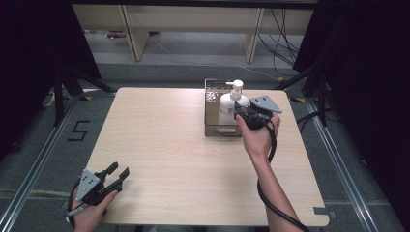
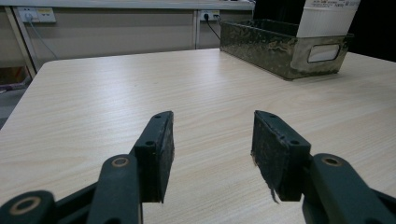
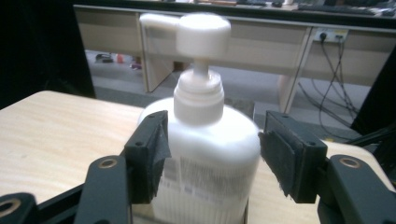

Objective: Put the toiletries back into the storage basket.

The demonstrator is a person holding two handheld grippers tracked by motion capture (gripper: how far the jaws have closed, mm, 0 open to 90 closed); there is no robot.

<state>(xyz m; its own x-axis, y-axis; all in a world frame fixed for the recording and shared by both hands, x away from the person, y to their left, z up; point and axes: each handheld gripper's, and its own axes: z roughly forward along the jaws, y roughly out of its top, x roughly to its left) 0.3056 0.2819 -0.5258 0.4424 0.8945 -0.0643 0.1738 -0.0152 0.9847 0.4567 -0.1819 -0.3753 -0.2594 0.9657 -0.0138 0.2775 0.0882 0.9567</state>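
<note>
A white pump bottle (image 1: 227,103) stands upright in the near right end of a dark metal basket (image 1: 209,107) at the table's far right. My right gripper (image 1: 238,114) is at the bottle from the near side, held by a hand. In the right gripper view the bottle (image 3: 201,116) fills the gap of my right gripper (image 3: 214,140), whose jaws stand wide on either side of its body; the left pad touches it and the right pad is a hair off. My left gripper (image 1: 121,170) rests open at the near left corner, and in its own view the left gripper (image 2: 212,135) holds nothing.
The light wooden table (image 1: 164,145) is bare between the two grippers. From the left gripper view the basket (image 2: 280,46) and bottle (image 2: 327,18) sit far off at the upper right. Black stands and dark curtains flank the table; desks and cables lie beyond it.
</note>
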